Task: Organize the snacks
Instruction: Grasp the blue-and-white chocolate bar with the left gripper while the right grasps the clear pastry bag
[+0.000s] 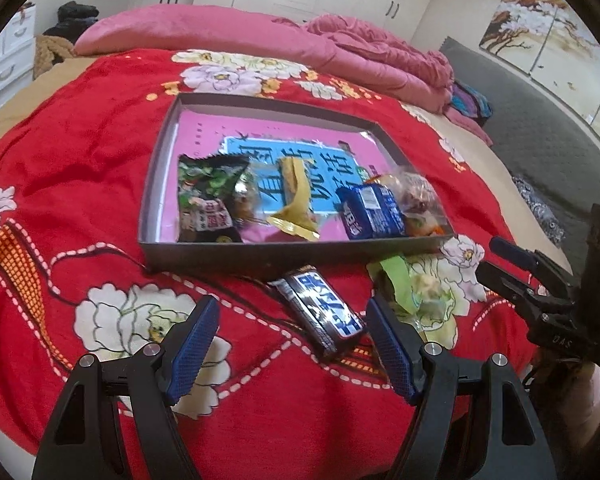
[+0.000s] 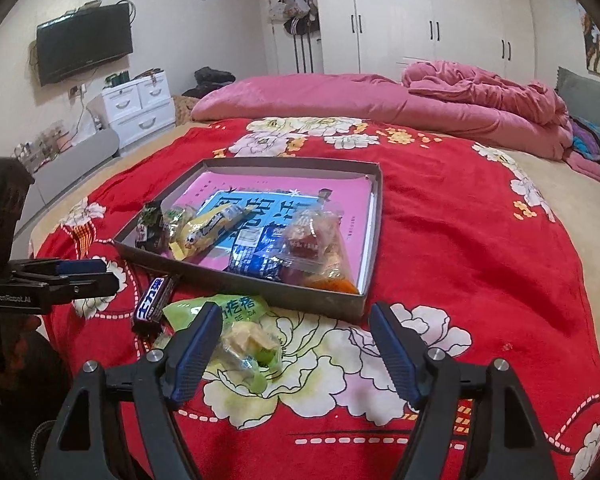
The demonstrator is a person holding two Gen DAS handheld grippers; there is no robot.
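Red floral blanket (image 1: 60, 168) still carried two loose snacks: your black chocolate bar (image 1: 320, 312) and green-wrapped snack pack (image 2: 236, 332), both outside the shallow grey cardboard box (image 1: 260, 258), which already held several. Your left gripper (image 1: 292, 344) and right gripper (image 2: 296, 344) gaped, empty. "GenRobot.AI" was legible.

Five snack packets (image 1: 370, 210) are counted inside one grey box (image 1: 276, 256); two more, a chocolate bar (image 1: 324, 310) and a green packet (image 2: 236, 328), in front of the box.
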